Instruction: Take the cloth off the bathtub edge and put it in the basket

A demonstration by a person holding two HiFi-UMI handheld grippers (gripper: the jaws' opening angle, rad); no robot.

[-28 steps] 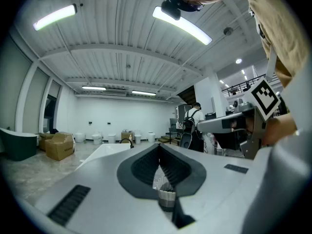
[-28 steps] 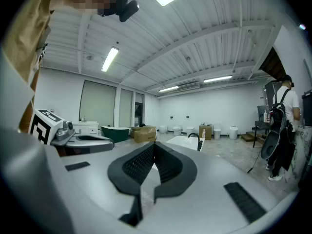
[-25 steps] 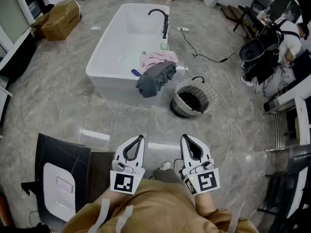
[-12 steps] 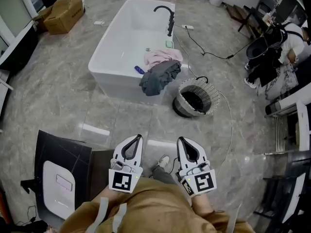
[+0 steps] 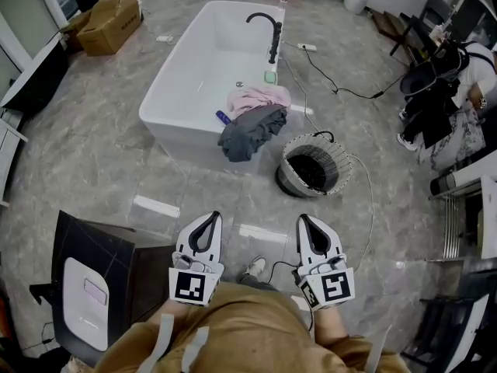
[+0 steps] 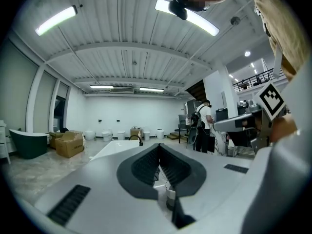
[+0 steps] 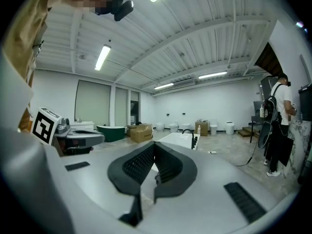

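Shifting your stance, you have spread the left gripper [image 5: 210,220] and right gripper [image 5: 307,222] slightly, jaws of both pressed together on nothing, but the grey cloth [image 5: 248,130] hangs far ahead on the bathtub edge [image 5: 171,130], left of the basket [image 5: 338,169], still unreached.

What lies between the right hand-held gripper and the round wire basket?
Only bare grey tiled floor, in the head view, separates the right hand-held gripper from the round wire basket.

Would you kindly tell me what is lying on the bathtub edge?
A pink cloth and, against it, a grey cloth hanging down the outside of the bathtub; a small blue thing lies beside them. The rim beneath the cloths is covered.
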